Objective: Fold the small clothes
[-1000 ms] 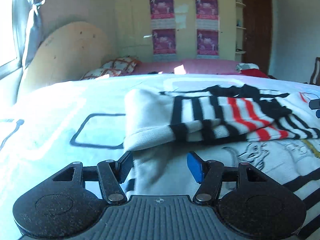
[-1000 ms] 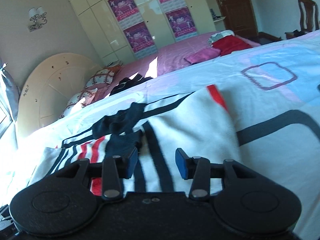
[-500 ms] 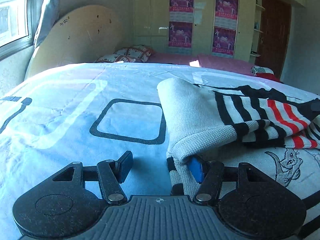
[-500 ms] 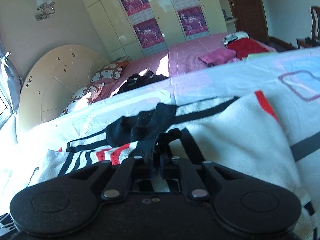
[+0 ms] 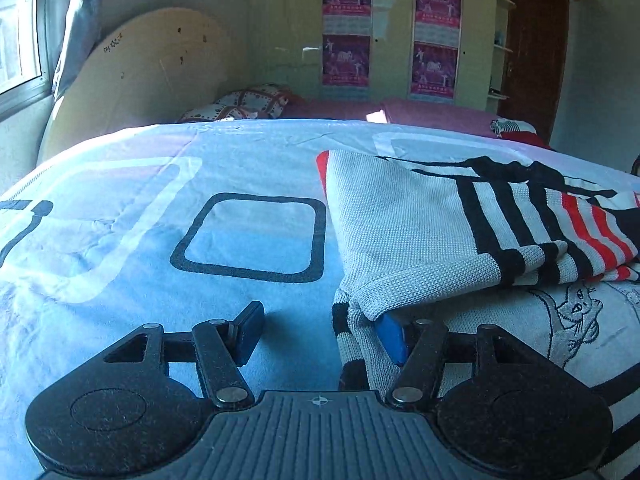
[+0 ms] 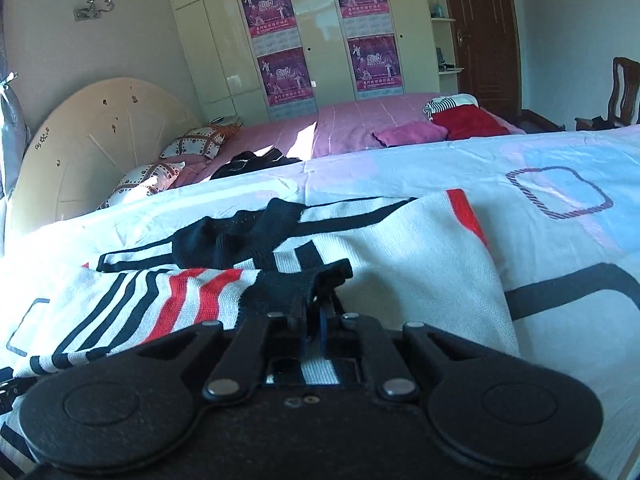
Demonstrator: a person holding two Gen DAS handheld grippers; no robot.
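A white knit sweater (image 5: 412,220) with black and red stripes lies on the blue patterned bedsheet (image 5: 160,240), one sleeve folded across its body. My left gripper (image 5: 320,332) is open at the sweater's left edge; its right finger (image 5: 392,336) is tucked under the folded sleeve, its left finger (image 5: 250,330) rests on bare sheet. In the right wrist view the sweater (image 6: 400,248) spreads ahead. My right gripper (image 6: 316,320) is shut on the sleeve's black cuff (image 6: 296,288).
A beige round headboard (image 6: 96,148) and pillows (image 6: 192,144) stand at the back left. A second bed with a pink cover (image 6: 352,120) holds red and pink clothes (image 6: 464,120). Wardrobe doors with posters (image 6: 320,36) line the far wall. A wooden chair (image 6: 620,92) stands far right.
My right gripper closed on the black cuff. My left gripper moved left to the sweater's edge and slid its right finger under the folded sleeve.
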